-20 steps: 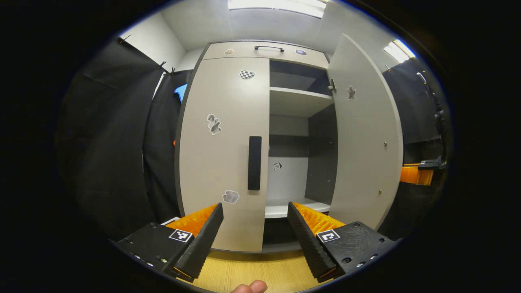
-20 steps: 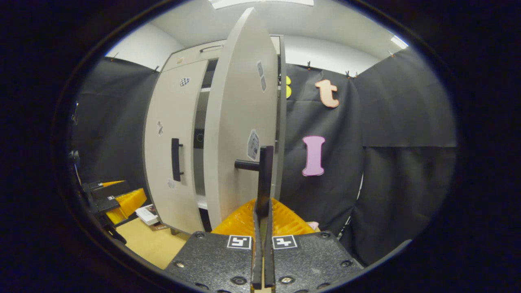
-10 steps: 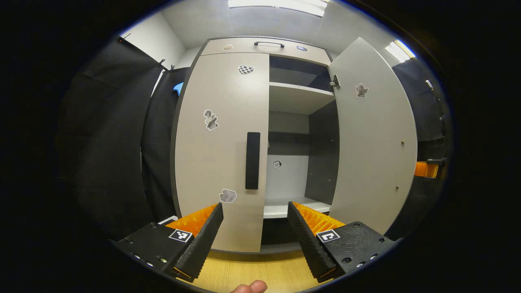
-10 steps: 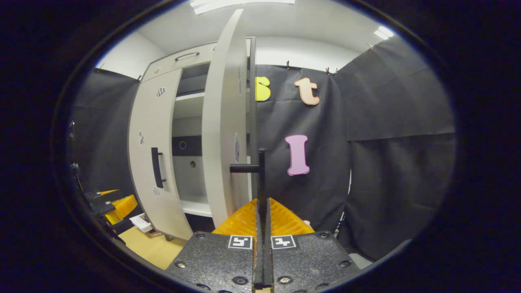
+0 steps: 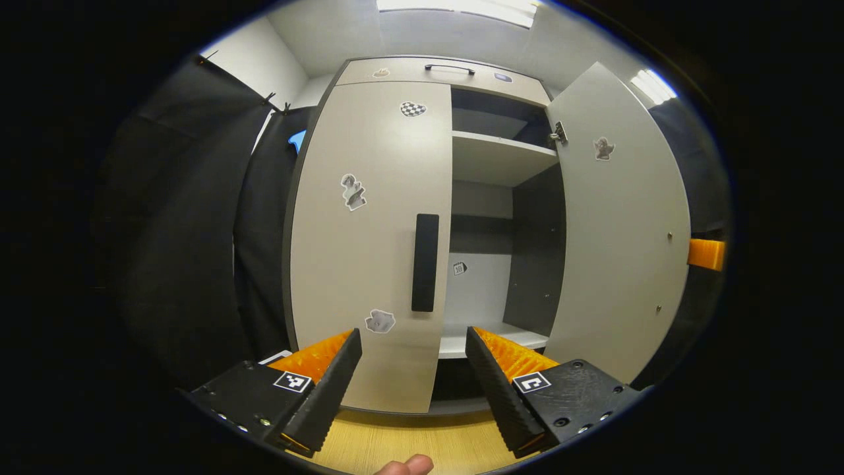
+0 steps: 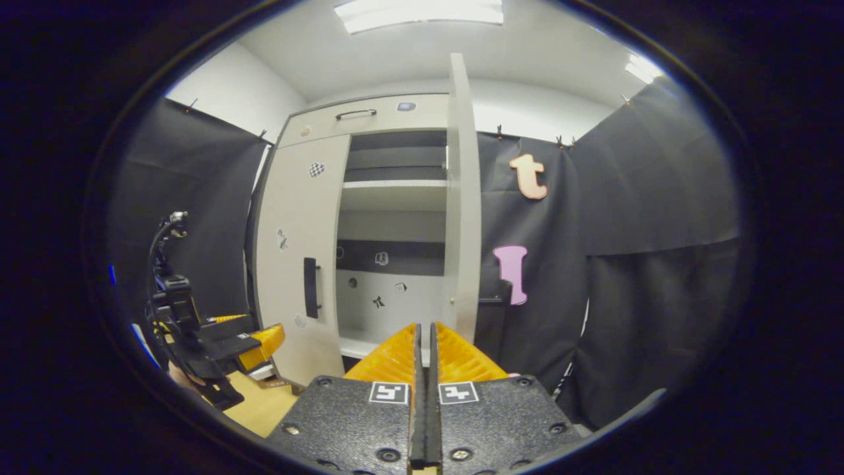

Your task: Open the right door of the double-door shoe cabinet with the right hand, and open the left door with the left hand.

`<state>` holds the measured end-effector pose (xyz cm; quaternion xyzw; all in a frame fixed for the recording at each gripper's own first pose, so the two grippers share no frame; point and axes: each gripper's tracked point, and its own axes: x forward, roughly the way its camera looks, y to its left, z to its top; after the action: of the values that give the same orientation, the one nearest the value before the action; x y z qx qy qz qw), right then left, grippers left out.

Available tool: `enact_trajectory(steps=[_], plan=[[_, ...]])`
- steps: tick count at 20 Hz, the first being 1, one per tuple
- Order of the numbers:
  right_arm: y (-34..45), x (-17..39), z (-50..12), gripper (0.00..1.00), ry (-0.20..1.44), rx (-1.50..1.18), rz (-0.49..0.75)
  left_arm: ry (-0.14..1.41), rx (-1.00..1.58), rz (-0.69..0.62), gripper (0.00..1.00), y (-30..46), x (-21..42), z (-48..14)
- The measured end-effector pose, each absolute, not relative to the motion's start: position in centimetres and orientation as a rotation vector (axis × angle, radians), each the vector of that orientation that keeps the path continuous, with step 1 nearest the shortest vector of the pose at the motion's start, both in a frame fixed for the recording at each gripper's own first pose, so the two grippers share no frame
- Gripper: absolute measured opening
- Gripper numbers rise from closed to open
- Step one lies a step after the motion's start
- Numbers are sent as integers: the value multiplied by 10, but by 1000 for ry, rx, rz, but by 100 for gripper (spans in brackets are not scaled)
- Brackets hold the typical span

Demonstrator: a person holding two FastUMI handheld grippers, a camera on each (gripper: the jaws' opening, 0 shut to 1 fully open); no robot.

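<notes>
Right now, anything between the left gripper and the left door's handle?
Nothing: in the left gripper view the open left gripper faces the left door's handle across bare air, short of it. Left door is closed.

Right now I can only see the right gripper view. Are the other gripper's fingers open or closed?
Observer: Open. In the left gripper view, the left gripper has its fingers wide apart and holds nothing.
Operator: Is it touching the left door?
Observer: No. The door's handle sits ahead of the fingers, above the gap between them, and nothing touches it.
Operator: What's on the inside of the right door?
Observer: A small sticker near the top, beside a metal hinge.
</notes>
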<state>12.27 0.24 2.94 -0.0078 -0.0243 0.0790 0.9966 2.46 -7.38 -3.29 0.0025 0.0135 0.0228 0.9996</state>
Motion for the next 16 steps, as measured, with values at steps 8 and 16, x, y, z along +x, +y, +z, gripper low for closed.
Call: enact_trajectory(steps=[8, 16], plan=[[15, 126, 13, 20, 7, 26, 145, -6, 36, 24, 95, -75, 39, -10], [30, 119, 7, 83, -15, -70, 165, -20, 71, 26, 95, -75, 108, 23]])
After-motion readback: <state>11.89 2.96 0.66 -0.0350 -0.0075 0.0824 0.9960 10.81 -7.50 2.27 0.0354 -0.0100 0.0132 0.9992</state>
